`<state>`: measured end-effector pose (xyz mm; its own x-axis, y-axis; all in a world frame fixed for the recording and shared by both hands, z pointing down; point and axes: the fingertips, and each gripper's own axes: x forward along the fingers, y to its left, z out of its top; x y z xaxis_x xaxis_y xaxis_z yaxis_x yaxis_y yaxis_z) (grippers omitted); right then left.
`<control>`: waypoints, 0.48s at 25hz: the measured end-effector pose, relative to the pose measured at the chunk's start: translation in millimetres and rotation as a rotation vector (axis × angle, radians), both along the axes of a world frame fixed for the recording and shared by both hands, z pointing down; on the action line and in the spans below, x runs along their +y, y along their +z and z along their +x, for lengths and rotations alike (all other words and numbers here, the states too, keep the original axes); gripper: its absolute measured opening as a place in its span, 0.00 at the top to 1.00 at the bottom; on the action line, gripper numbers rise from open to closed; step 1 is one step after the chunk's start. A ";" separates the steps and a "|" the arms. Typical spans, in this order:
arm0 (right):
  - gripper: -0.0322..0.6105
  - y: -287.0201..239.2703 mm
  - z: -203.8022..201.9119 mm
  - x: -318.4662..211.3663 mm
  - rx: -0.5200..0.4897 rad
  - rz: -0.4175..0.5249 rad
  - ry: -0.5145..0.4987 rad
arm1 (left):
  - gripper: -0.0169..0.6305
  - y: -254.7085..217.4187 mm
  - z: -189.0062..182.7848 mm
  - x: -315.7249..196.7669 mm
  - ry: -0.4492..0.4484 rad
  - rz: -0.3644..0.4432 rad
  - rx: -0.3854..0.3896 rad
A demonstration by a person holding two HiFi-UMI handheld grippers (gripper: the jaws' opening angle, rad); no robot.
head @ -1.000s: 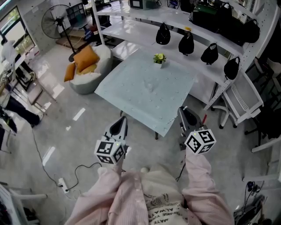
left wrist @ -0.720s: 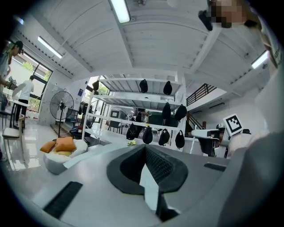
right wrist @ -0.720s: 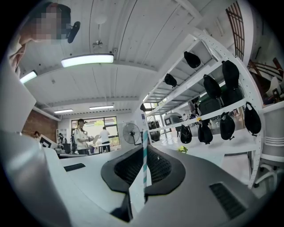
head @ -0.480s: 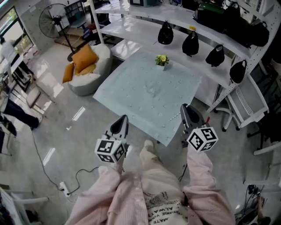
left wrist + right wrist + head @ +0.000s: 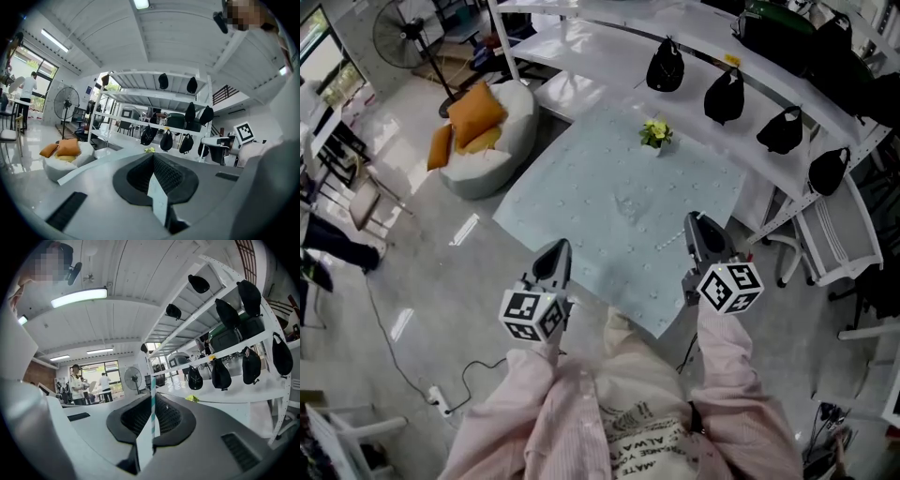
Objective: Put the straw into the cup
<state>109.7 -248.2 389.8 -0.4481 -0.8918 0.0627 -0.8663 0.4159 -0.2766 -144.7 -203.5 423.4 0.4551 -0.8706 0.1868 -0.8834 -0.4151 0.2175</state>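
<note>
My right gripper (image 5: 697, 225) is shut on a thin teal-and-white striped straw (image 5: 153, 404), which stands upright between its jaws (image 5: 153, 427). It hangs over the near right edge of the pale blue table (image 5: 581, 187). My left gripper (image 5: 559, 249) is at the table's near left edge, and its jaws (image 5: 153, 159) are shut with nothing between them. A faint clear shape (image 5: 629, 202) at the middle of the table may be the cup; it is too faint to be sure.
A small potted plant (image 5: 656, 134) stands at the table's far side. Behind it are white shelves (image 5: 750, 94) hung with black bags. A white chair (image 5: 830, 244) sits to the right, and a beanbag with orange cushions (image 5: 473, 131) and a fan (image 5: 408, 23) to the left.
Both grippers have moved forward from over the floor to the table's near edge. The table now sits closer beneath them. Neither gripper's jaws have changed.
</note>
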 end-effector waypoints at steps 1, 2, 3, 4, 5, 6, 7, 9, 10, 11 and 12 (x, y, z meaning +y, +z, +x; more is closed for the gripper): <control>0.92 2.1 -0.7 -10.2 0.000 -0.006 0.000 | 0.97 2.3 -0.8 -8.0 -0.002 -0.006 0.000; 0.92 3.8 -1.5 -20.2 -0.002 -0.012 0.001 | 0.97 4.6 -1.9 -16.0 -0.004 -0.014 0.001; 0.92 5.2 -2.5 -29.9 -0.005 -0.016 0.002 | 0.97 6.6 -3.4 -24.1 -0.008 -0.023 0.003; 0.92 6.3 -3.9 -39.2 -0.007 -0.020 0.003 | 0.97 8.5 -5.0 -32.2 -0.012 -0.030 0.007; 0.92 7.5 -5.3 -48.4 -0.009 -0.024 0.004 | 0.97 10.7 -6.7 -40.3 -0.017 -0.038 0.010; 0.92 8.8 -6.5 -57.3 -0.011 -0.027 0.003 | 0.97 13.4 -8.2 -48.3 -0.022 -0.047 0.013; 0.92 10.4 -7.4 -66.0 -0.013 -0.031 0.003 | 0.97 16.5 -9.0 -56.1 -0.024 -0.056 0.016; 0.92 14.2 -7.3 -82.1 -0.017 -0.038 0.006 | 0.97 23.5 -7.2 -71.3 -0.018 -0.074 0.013; 0.92 16.2 -7.1 -89.5 -0.017 -0.042 0.009 | 0.97 27.4 -5.4 -78.5 -0.010 -0.083 0.008; 0.92 18.3 -7.3 -96.4 -0.020 -0.046 0.013 | 0.97 31.2 -3.6 -85.3 -0.001 -0.092 0.001; 0.92 20.2 -7.8 -102.7 -0.023 -0.050 0.017 | 0.97 34.6 -1.8 -91.8 0.007 -0.100 -0.002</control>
<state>101.9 -350.9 410.0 -0.4352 -0.8951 0.0975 -0.8662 0.3866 -0.3167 -146.5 -295.2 458.0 0.4605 -0.8444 0.2737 -0.8811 -0.3974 0.2563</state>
